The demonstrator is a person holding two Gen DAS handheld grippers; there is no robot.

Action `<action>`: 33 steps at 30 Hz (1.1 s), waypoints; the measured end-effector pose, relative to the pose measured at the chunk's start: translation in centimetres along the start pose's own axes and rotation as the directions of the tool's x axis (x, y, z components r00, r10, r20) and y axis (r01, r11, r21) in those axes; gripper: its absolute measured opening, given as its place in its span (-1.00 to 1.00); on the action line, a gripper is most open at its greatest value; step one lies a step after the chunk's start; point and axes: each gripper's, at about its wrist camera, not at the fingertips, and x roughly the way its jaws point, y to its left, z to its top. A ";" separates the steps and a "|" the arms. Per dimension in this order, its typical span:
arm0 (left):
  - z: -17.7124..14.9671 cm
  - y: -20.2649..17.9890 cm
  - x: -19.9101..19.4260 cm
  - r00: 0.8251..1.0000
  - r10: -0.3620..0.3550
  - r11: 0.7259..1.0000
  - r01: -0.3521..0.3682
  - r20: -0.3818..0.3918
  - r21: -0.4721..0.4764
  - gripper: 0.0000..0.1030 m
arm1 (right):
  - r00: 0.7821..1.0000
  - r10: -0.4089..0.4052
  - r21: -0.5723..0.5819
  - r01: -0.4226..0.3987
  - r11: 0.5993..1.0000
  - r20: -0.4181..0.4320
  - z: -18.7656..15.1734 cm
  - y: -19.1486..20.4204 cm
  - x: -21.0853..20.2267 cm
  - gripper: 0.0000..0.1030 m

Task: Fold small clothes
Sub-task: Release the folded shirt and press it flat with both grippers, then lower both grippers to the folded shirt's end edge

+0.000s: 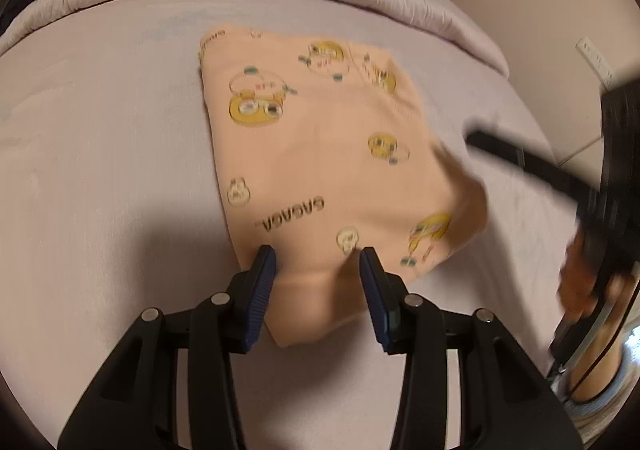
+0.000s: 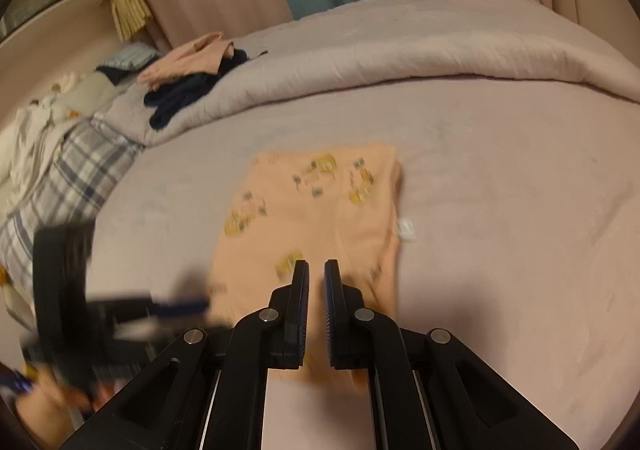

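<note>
Bed (image 2: 500, 209): my pale sheet, duvet (image 2: 400, 49) at 12 | peach garment (image 1: 320, 137) flat | left gripper (image 1: 318, 262) fingers spread | right gripper (image 2: 316, 270) fingers slightly apart, holding nothing.

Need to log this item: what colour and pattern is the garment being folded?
Peach garment with yellow cartoon prints; clearest in left wrist view.

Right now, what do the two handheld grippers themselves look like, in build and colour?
Both match: the left gripper and right gripper have matte black plastic linkage arms with round silver pivot pins, ending in flat fingers faced with ribbed dark blue pads. No markings are readable. A bare hand grips the right tool, with a light sleeve near the wrist.
</note>
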 end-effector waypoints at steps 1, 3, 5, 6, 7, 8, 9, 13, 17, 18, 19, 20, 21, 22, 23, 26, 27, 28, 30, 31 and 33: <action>-0.2 -0.1 0.2 1.000 0.011 1.000 -0.011 0.001 0.013 -0.17 | 1.000 0.007 0.005 -0.007 1.000 -0.004 0.2 -0.2 0.2 -0.90; -0.4 -0.3 0.3 1.000 0.020 0.999 -0.020 0.008 0.028 -0.15 | 0.999 -0.018 -0.003 0.018 1.000 -0.027 0.8 -0.1 1.6 -0.90; -0.5 -0.2 0.3 1.000 0.021 0.999 -0.021 0.011 0.034 -0.13 | 0.997 -0.044 -0.021 0.043 0.999 -0.062 1.0 0.5 3.1 -0.90; -0.5 -0.2 0.4 1.000 0.020 0.999 -0.021 0.011 0.037 -0.12 | 0.996 -0.053 -0.027 0.051 0.998 -0.077 1.0 0.6 3.7 -0.90; -0.4 -0.2 0.4 1.000 0.019 0.999 -0.020 0.011 0.039 -0.12 | 0.994 -0.063 -0.032 0.061 0.998 -0.093 1.1 0.7 4.3 -0.90; -0.5 -0.1 0.4 1.000 0.018 0.999 -0.018 0.011 0.040 -0.12 | 0.991 -0.074 -0.033 0.070 0.997 -0.110 1.2 0.7 5.0 -0.90; -0.4 0.0 0.5 1.000 0.015 0.999 -0.015 0.011 0.039 -0.12 | 0.989 -0.079 -0.030 0.076 0.997 -0.128 1.2 0.6 5.6 -0.90; -0.6 0.0 0.5 1.000 0.011 0.999 -0.011 0.011 0.041 -0.12 | 0.980 -0.092 -0.007 0.092 0.996 -0.178 1.0 0.3 6.7 -0.90; -0.7 0.0 0.3 1.000 0.014 0.999 -0.014 0.010 0.044 -0.12 | 0.980 -0.094 0.005 0.096 0.995 -0.175 0.8 0.6 6.4 -0.90; -0.7 0.0 0.4 1.000 0.013 0.999 -0.014 0.010 0.043 -0.12 | 0.981 -0.094 0.005 0.096 0.995 -0.171 0.9 0.8 6.1 -0.90; -0.7 -0.1 0.3 1.000 0.013 0.999 -0.013 0.010 0.043 -0.12 | 0.981 -0.094 0.002 0.096 0.995 -0.168 0.7 0.9 5.7 -0.90; -0.7 -0.1 0.3 1.000 0.011 0.999 -0.012 0.010 0.042 -0.12 | 0.984 -0.093 -0.018 0.092 0.996 -0.151 0.5 1.4 4.9 -0.90; -0.6 -0.1 0.4 1.000 0.009 0.999 -0.010 0.010 0.041 -0.12 | 0.986 -0.090 -0.034 0.086 0.996 -0.139 0.4 1.5 4.6 -0.88; -0.5 -0.1 0.4 1.000 0.007 0.999 -0.008 0.010 0.039 -0.12 | 0.988 -0.084 -0.053 0.078 0.996 -0.127 0.1 1.7 4.0 -0.87; -0.5 -0.2 0.4 1.000 0.006 0.999 -0.007 0.010 0.037 -0.11 | 0.991 -0.069 -0.070 0.061 0.996 -0.114 -0.3 2.0 3.2 -0.86; -0.7 -0.3 0.4 1.000 -0.001 1.000 0.000 0.010 0.031 -0.07 | 0.994 -0.051 -0.103 0.041 0.994 -0.093 -1.2 2.5 2.0 -0.86; -0.7 -0.4 0.5 1.000 -0.001 0.999 0.001 0.011 0.032 -0.06 | 0.995 -0.052 -0.112 0.042 0.993 -0.087 -1.6 2.4 1.7 -0.86; -0.7 -0.5 0.5 1.000 0.001 0.999 -0.001 0.011 0.033 -0.05 | 0.995 -0.057 -0.118 0.047 0.992 -0.083 -2.0 2.3 1.5 -0.86; -0.8 -0.6 0.6 1.000 0.003 0.999 -0.003 0.011 0.037 -0.04 | 0.994 -0.062 -0.117 0.050 0.992 -0.093 -2.4 1.7 1.7 -0.86; -0.8 -0.6 0.6 1.000 0.003 0.999 -0.003 0.011 0.038 -0.04 | 0.992 -0.067 -0.110 0.055 0.992 -0.103 -2.9 1.2 2.0 -0.86; -0.7 -0.6 0.7 1.000 0.003 0.999 -0.003 0.010 0.039 -0.04 | 0.992 -0.067 -0.102 0.056 0.993 -0.103 -3.6 0.7 2.1 -0.86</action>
